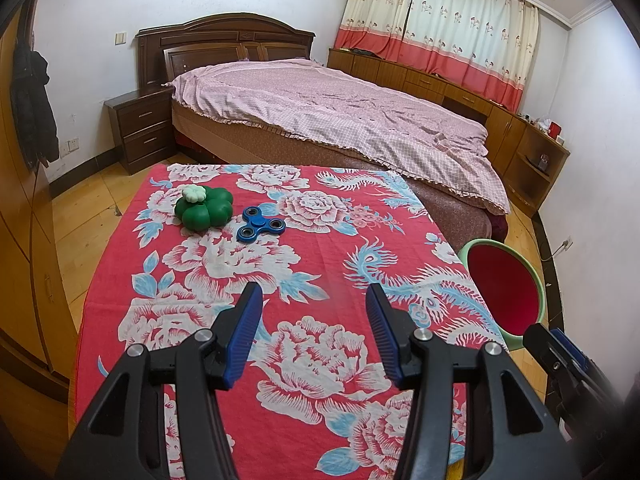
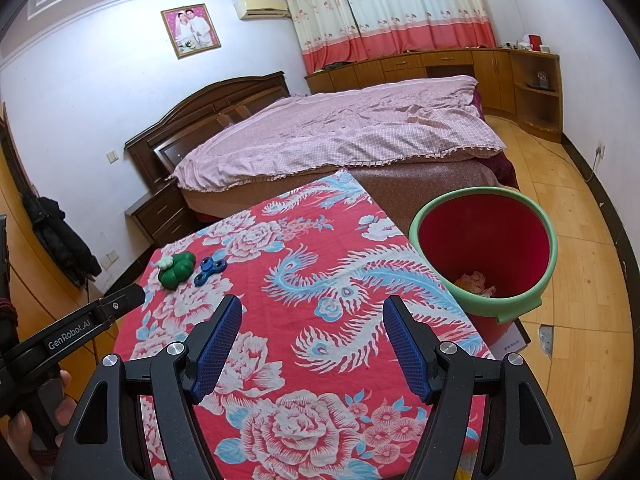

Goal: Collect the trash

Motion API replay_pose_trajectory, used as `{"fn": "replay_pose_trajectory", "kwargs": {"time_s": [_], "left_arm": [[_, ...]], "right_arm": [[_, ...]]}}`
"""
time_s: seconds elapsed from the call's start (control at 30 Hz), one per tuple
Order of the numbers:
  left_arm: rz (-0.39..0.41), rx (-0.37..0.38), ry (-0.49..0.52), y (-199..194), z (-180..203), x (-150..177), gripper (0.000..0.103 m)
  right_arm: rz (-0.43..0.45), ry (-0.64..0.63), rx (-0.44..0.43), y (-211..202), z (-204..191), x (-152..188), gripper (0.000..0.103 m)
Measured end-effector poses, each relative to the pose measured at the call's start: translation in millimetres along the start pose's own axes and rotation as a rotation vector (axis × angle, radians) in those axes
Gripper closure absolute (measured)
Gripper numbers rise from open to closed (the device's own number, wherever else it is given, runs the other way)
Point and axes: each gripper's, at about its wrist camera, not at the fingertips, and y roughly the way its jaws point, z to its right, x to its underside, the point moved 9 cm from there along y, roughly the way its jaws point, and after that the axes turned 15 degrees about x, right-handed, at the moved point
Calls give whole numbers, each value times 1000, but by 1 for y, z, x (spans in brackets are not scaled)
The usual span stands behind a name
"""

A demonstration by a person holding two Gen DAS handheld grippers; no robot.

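1. Both grippers hang over the near part of the table [image 1: 320,240], which is covered by a red floral cloth. The left gripper [image 1: 314,320] has its jaws apart with nothing between them, and the right gripper [image 2: 312,336] stands apart too, a little wider, also empty.
2. Two things lie at the far left of the cloth: a green toy [image 1: 204,208] with a pale flower cap, and a blue spinner [image 1: 260,226] just beside it on the right. No paper or wrapper shows on the table.
3. The bin [image 2: 486,256] – red inside, green rim – stands off the table's right edge, close to the right gripper. Some crumpled pale trash [image 2: 476,282] already lies at its bottom.
4. Judgement: little seems left to collect; whether the toy and spinner count as trash cannot be told from here.
5. If either is to go, the left gripper looks better placed. Reach forward over the cloth and come down from above so the cloth is not dragged.
6. The spinner is flat – close the pads across one lobe or the hub, low against the cloth. The toy is rounded and wide, so open further first.
7. Carry across and release only once well over the rim.
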Motion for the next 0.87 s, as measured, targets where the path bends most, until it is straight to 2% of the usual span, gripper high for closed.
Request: {"fn": "replay_pose_trajectory", "kwargs": {"time_s": [0.87], "left_arm": [[-2, -4, -2, 0, -2, 3, 49]], "right_arm": [[-2, 0, -1, 0, 0, 0, 29]]}}
